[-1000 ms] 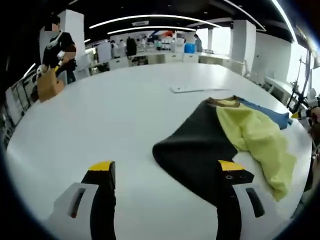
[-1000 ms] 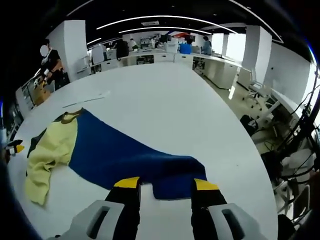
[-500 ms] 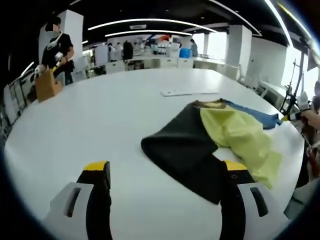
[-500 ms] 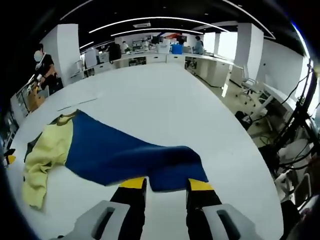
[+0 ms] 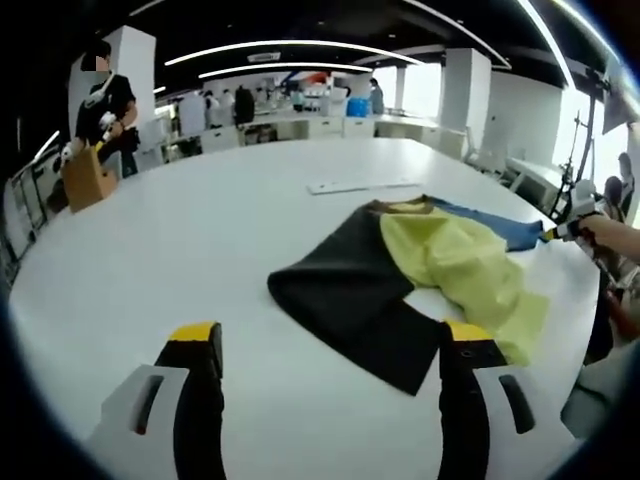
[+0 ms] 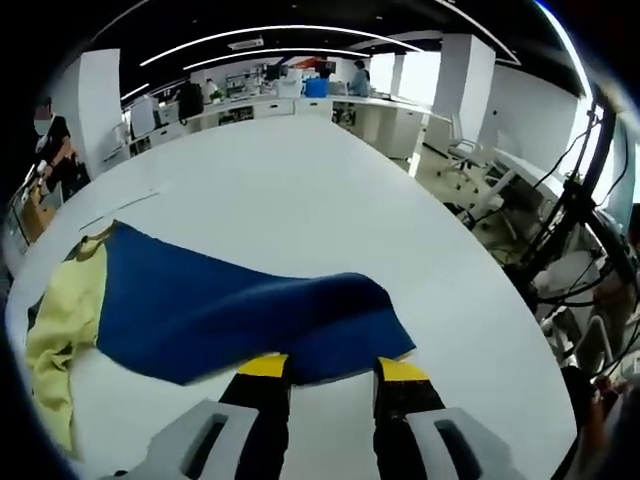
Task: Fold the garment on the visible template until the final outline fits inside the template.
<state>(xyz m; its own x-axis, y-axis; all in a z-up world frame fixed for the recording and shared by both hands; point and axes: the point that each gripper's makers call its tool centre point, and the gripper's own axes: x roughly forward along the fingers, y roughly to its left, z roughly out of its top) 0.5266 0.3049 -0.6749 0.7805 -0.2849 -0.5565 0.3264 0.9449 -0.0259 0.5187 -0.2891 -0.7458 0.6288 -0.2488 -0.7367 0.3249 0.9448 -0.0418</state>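
The garment lies on the white table (image 5: 200, 230) in three colours: a black part (image 5: 345, 300), a yellow part (image 5: 450, 265) and a blue part (image 5: 490, 225). My left gripper (image 5: 333, 335) is open and wide above the table's near side, with the black hem just ahead of its right jaw. My right gripper (image 6: 331, 367) has its jaws drawn close on the near edge of the blue part (image 6: 230, 310), whose corner stays between them. It also shows as the right gripper (image 5: 560, 228), held in a hand at the blue tip. A thin white strip (image 5: 350, 185) lies beyond the collar.
The table's curved edge (image 6: 470, 330) drops off to the right of the blue cloth, with chairs and cables past it. A person (image 5: 100, 105) stands by a cardboard box (image 5: 85, 175) at the far left rim. Desks line the back of the room.
The right jaws have narrowed slightly, and the blue corner has kept its place between them while that view swung. The left camera shifted, so the garment sits more centrally; its jaws stay open.
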